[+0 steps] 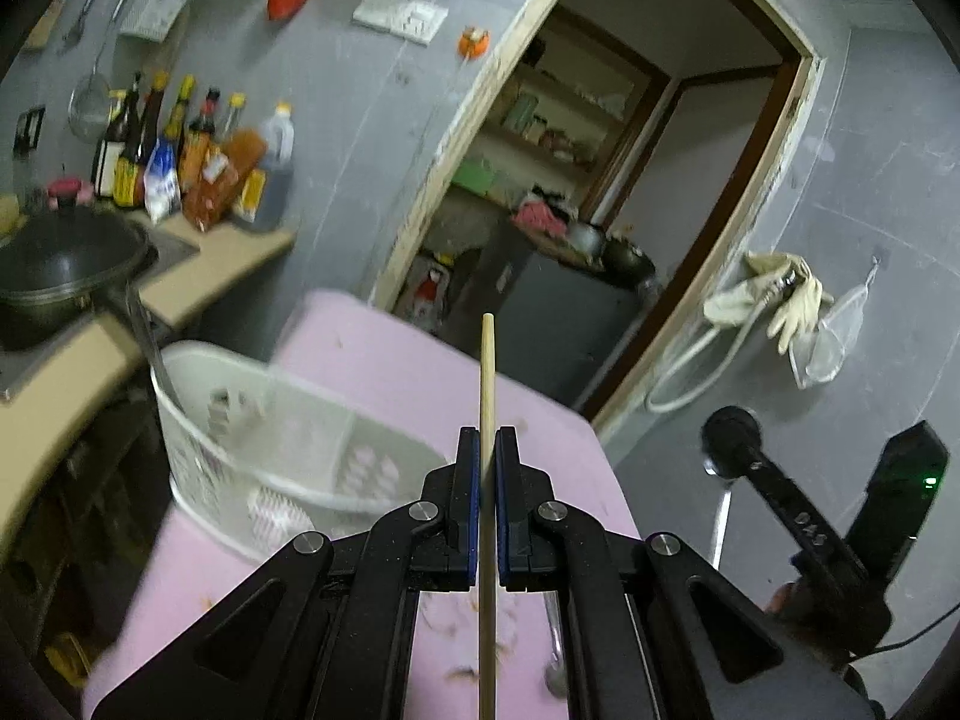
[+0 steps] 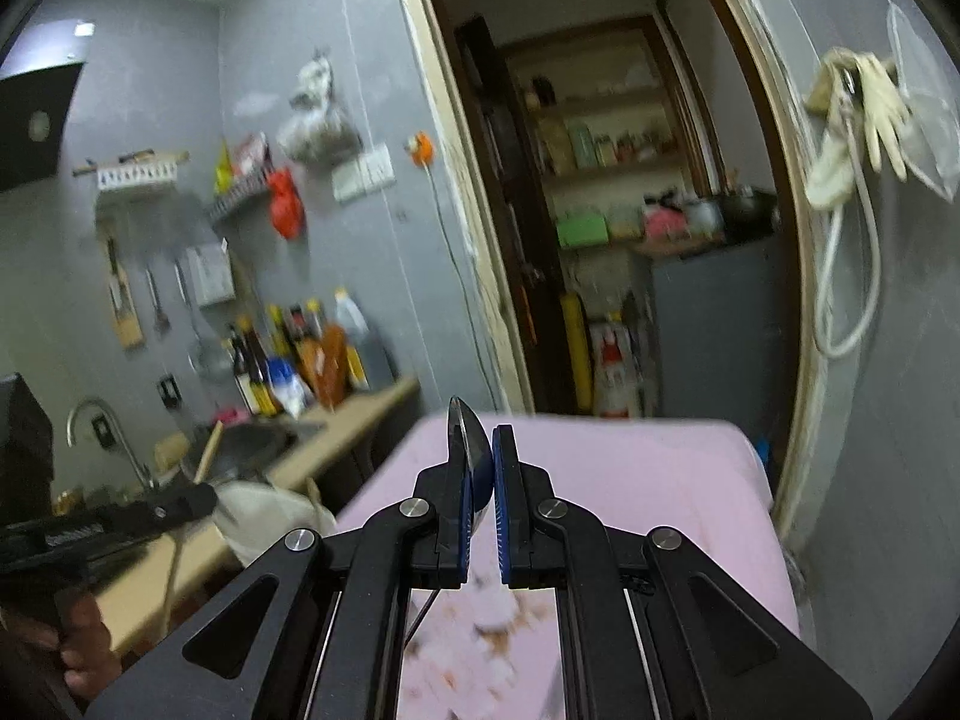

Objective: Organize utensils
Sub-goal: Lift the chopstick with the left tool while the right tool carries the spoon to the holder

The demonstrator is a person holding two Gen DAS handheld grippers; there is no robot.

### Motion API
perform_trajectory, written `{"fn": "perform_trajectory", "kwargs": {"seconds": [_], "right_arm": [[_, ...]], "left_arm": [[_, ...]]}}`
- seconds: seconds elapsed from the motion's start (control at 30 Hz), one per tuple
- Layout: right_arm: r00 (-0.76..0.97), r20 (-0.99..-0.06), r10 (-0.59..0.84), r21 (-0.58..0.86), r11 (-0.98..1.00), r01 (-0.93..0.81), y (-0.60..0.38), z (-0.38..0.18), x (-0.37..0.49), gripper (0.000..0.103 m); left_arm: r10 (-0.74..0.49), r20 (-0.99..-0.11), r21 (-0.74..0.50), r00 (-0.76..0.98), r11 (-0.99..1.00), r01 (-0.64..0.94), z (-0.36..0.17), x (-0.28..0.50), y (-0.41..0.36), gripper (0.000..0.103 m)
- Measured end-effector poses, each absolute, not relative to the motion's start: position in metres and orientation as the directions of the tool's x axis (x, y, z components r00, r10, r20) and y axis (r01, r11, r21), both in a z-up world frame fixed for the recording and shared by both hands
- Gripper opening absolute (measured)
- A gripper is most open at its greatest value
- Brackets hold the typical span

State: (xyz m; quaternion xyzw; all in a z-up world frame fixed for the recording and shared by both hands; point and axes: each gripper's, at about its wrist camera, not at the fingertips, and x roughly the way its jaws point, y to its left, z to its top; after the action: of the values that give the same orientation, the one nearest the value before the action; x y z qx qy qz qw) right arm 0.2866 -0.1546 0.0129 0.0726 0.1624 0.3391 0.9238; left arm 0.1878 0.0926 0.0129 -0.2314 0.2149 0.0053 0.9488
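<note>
My left gripper [image 1: 487, 438] is shut on a pale wooden chopstick [image 1: 487, 360] that stands upright between the pads and reaches above and below them. My right gripper [image 2: 480, 438] is shut on a metal spoon [image 2: 467, 444], whose dark shiny bowl sticks up past the fingertips while its thin handle hangs down. Both grippers are raised over a table with a pink cover [image 1: 384, 372] [image 2: 630, 480]. A white plastic basket [image 1: 270, 438] [image 2: 270, 510] stands on the cover's left side with a dark handle [image 1: 144, 336] poking out. Another metal utensil [image 1: 555, 660] lies on the cover under my left gripper.
A beige counter [image 1: 228, 264] on the left carries a black wok [image 1: 66, 264] and several sauce bottles [image 1: 198, 156]. There is a sink with a faucet [image 2: 114, 432]. An open doorway [image 1: 600, 180] lies ahead. Pale gloves and a hose [image 1: 774, 294] hang on the grey wall at right.
</note>
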Motion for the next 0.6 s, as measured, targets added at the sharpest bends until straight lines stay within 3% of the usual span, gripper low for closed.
{"fn": "perform_trajectory", "kwargs": {"seconds": [0.27, 0.6], "right_arm": [[0.733, -0.138, 0.666, 0.199, 0.744, -0.638, -0.103, 0.051, 0.278, 0.004], [0.77, -0.006, 0.638, 0.168, 0.76, -0.628, -0.052, 0.069, 0.266, 0.004]], "left_arm": [[0.002, -0.345, -0.373, 0.939, 0.917, -0.14, 0.044, 0.2, 0.134, 0.003], [0.058, -0.257, -0.413, 0.965, 0.896, -0.164, 0.057, 0.213, 0.202, 0.003]]}}
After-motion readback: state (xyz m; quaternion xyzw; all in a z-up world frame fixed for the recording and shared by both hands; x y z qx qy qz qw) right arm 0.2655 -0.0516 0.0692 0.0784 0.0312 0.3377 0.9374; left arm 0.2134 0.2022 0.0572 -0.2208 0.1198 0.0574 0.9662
